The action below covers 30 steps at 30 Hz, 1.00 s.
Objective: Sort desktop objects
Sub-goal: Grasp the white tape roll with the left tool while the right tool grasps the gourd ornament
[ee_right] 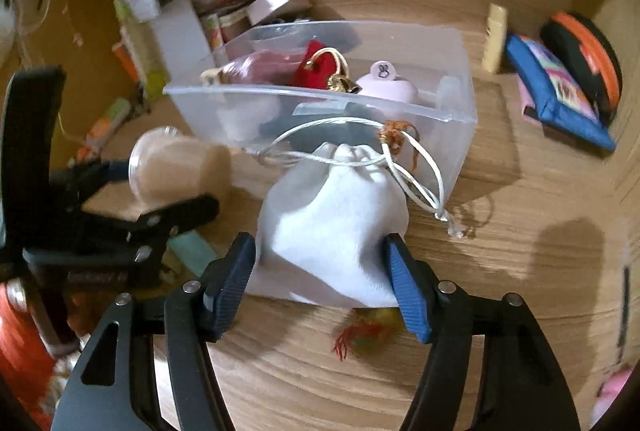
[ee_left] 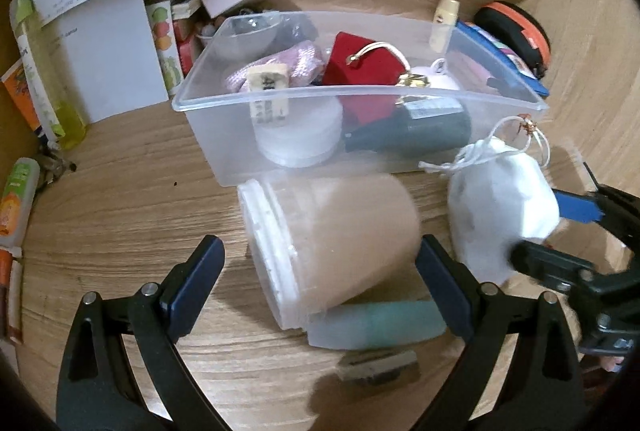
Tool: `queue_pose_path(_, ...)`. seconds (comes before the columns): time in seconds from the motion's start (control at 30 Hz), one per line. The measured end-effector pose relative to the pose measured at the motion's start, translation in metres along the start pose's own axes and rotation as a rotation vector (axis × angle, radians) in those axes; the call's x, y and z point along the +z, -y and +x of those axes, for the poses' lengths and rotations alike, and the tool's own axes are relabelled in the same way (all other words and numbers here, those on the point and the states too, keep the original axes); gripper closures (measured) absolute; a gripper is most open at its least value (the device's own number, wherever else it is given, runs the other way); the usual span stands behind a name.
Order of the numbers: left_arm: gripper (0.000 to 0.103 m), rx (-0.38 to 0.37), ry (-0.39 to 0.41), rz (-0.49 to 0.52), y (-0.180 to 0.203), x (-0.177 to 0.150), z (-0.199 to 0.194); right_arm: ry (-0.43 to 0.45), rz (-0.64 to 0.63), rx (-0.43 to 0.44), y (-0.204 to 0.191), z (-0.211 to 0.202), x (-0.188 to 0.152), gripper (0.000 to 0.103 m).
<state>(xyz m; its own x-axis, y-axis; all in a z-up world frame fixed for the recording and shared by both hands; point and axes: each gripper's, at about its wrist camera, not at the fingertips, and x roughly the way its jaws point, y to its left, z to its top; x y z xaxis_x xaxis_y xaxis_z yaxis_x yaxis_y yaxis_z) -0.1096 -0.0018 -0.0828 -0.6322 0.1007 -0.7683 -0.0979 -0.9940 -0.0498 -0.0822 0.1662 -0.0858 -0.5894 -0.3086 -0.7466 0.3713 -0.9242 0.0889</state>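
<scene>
The right gripper pinches a white drawstring pouch between both blue pads, just in front of the clear plastic bin. The left gripper, jaws spread wide, straddles a tipped beige tub lying against the bin's front wall, right pad apparently touching it

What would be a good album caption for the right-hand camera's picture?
Right gripper clasps a white drawstring pouch before the clear bin.

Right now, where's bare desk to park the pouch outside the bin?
Open wood right of the clear bin, before the blue pouch. Another bare stretch left of the beige cup, toward the tubes. Crowded: the bin's front, where cup, white pouch and both grippers bunch.
</scene>
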Motion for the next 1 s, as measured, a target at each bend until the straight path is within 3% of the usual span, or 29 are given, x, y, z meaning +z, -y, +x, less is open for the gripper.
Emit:
queue_pose_path(0.33,0.007,-0.008,0.016,-0.022,-0.004,0.002,-0.001,-0.035,0.023,-0.069,0.040,-0.023,-0.034,0.040)
queue_pose_path(0.53,0.024,-0.025,0.013,-0.012,-0.001,0.003,0.002,-0.060,-0.005,-0.052,0.034,-0.007,-0.034,0.042)
queue_pose_path(0.63,0.028,-0.011,0.024,0.013,0.004,0.002,0.001,-0.057,-0.018,-0.057,0.031,0.000,-0.031,0.056)
queue_pose_path(0.77,0.032,0.007,0.046,0.031,0.006,0.001,-0.002,-0.048,-0.039,-0.072,0.031,0.001,-0.030,0.081)
queue_pose_path(1.0,0.036,0.005,0.076,0.025,0.004,0.001,-0.005,-0.015,0.026,-0.140,0.054,-0.009,-0.038,0.085)
